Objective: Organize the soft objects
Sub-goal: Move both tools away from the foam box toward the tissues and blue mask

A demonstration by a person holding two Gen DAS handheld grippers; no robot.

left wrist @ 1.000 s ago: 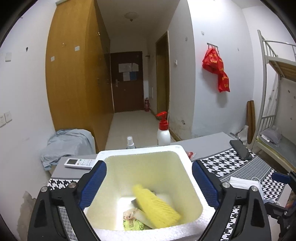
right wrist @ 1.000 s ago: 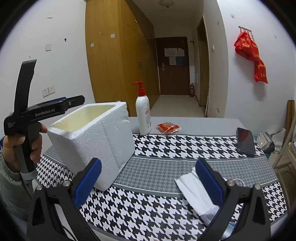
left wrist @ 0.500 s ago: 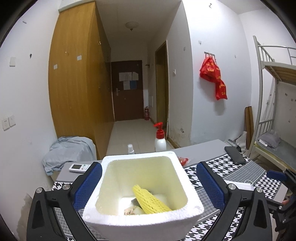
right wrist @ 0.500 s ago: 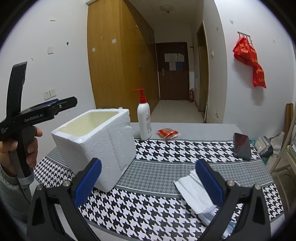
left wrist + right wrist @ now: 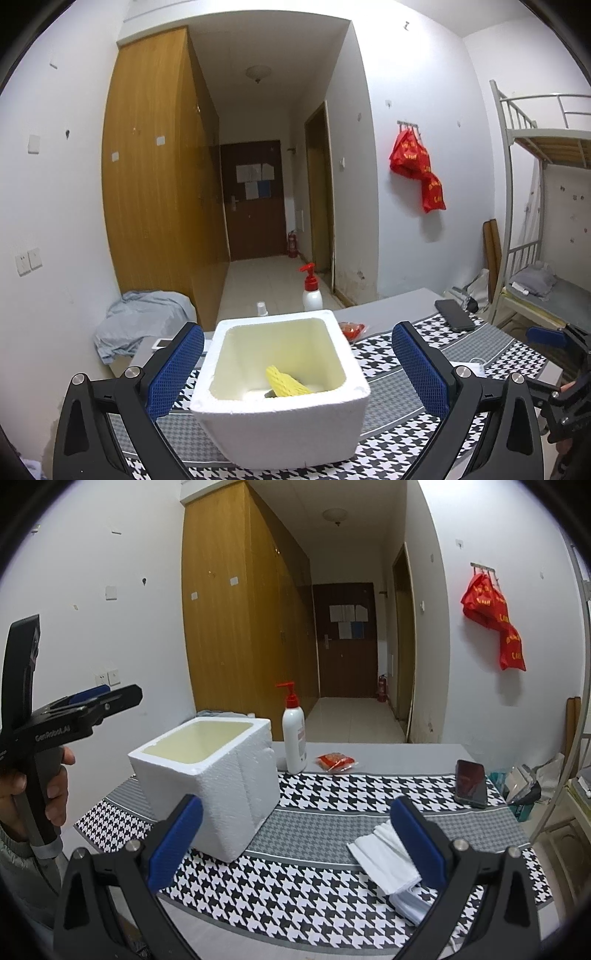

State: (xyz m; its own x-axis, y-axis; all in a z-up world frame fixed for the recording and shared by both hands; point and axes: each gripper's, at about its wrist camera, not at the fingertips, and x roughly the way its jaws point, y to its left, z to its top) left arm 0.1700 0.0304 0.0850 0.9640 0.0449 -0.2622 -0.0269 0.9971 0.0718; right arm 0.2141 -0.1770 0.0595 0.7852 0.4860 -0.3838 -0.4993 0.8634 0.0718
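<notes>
Standing at the back of the houndstooth-covered tabletop (image 5: 332, 801): a white pump bottle (image 5: 294, 738) with a red top. Lying just beside it, a small red packet (image 5: 336, 761); resting near the right edge, a dark phone (image 5: 470, 782). Hanging on the wall, red bags (image 5: 496, 622).

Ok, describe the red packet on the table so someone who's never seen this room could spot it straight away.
Find the white foam box on the houndstooth tablecloth. Just past it stands a white pump bottle with a red top; the red packet lies flat right beside that, on the plain grey strip. It is the only small, crinkly red thing on the table.
</notes>
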